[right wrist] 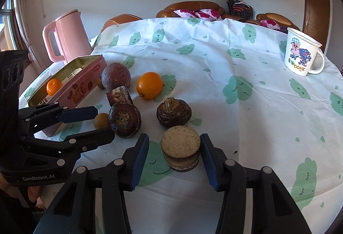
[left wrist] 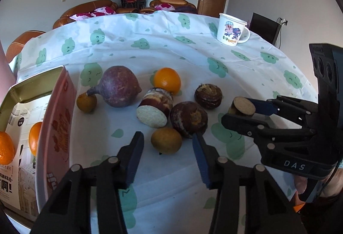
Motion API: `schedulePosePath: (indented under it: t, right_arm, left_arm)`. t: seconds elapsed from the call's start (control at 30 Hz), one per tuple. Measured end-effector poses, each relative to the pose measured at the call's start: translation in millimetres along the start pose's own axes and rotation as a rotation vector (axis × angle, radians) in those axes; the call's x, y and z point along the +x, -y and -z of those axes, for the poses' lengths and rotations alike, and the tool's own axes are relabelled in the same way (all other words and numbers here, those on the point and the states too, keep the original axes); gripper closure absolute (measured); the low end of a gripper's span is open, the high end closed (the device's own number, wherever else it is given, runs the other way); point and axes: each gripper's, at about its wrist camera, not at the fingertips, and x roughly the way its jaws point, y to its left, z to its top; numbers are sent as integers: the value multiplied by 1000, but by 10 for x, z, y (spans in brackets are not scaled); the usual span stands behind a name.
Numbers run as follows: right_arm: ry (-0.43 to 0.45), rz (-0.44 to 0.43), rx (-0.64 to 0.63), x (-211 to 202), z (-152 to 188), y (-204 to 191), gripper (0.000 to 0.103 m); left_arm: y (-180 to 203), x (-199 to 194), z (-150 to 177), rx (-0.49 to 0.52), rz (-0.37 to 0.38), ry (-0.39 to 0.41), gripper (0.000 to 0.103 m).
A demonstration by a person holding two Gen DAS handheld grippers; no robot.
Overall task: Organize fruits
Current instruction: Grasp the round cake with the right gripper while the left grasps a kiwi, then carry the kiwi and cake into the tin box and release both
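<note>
Orange on cloth, far of cluster; two small brownish-yellow fruits nearer; two more oranges inside open pink tin, left

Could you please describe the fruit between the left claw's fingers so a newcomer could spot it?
Start at the pink tin on the cloth-covered table. Beside it, nearest the left claw, lies a small olive-brown fruit. It is smooth and round, unlike the rough dark root behind it.
</note>
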Motion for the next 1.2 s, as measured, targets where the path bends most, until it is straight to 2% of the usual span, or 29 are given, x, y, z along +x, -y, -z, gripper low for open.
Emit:
schedulePosePath:
  t: [0.03, 0.07, 0.23, 0.73, 1.2]
  right_arm:
    - [6, -1, 2, -9, 7, 3, 62]
    - [11, -3, 5, -15, 12, 8, 66]
    - [61, -14, 6, -98, 20, 11, 66]
    - [213, -19, -38, -324, 65, -53, 66]
    - [290, -2, -54, -440, 114, -81, 66]
  left_arm:
    - [6, 10, 1, 3, -5, -2, 71]
    - [23, 7, 9, 10, -10, 1, 72]
    - [77, -60, 35, 44, -33, 41, 72]
    - [88, -306, 92, 51, -104, 209, 72]
    - [123, -425, 148, 63, -160, 290, 72]
